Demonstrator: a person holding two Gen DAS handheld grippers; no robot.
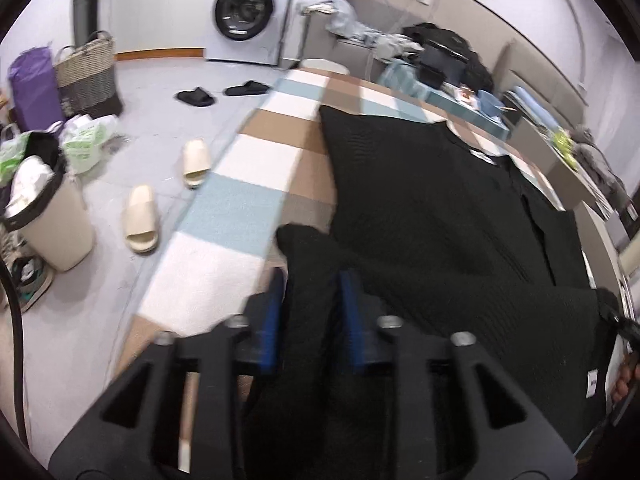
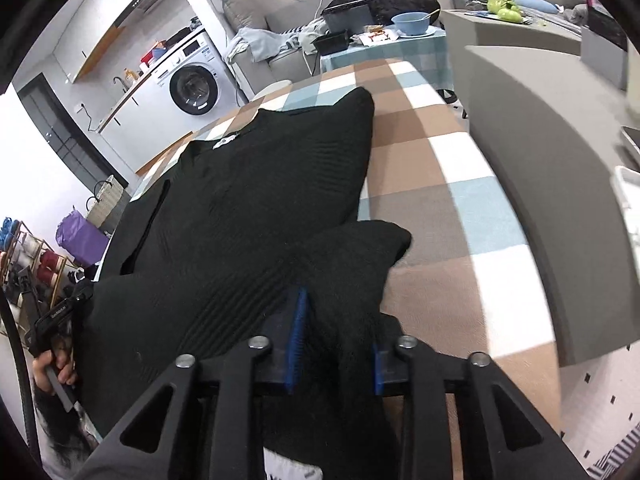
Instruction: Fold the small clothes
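A: As it lies on the checked cloth (image 1: 240, 200), item one is the black knit (image 1: 420, 208), spread flat with its neck label (image 2: 224, 142) away from me.

B: Grippers?

A: My left gripper (image 1: 312, 312) is clamped on a bunched corner of the knit, fabric filling the gap between the blue pads (image 1: 269, 320). My right gripper (image 2: 338, 336) grips the opposite corner likewise, cloth pinched between its pads (image 2: 298, 332).

B: Surroundings?

A: On the floor to the left: cream slippers (image 1: 140, 220), black slippers (image 1: 218, 94), bin (image 1: 44, 216), wicker basket (image 1: 86, 76), washer (image 1: 248, 12). Beyond the table: a blue bowl (image 2: 412, 24), black bag (image 2: 380, 0). In the right view, a hand (image 2: 52, 368) holds the other gripper.
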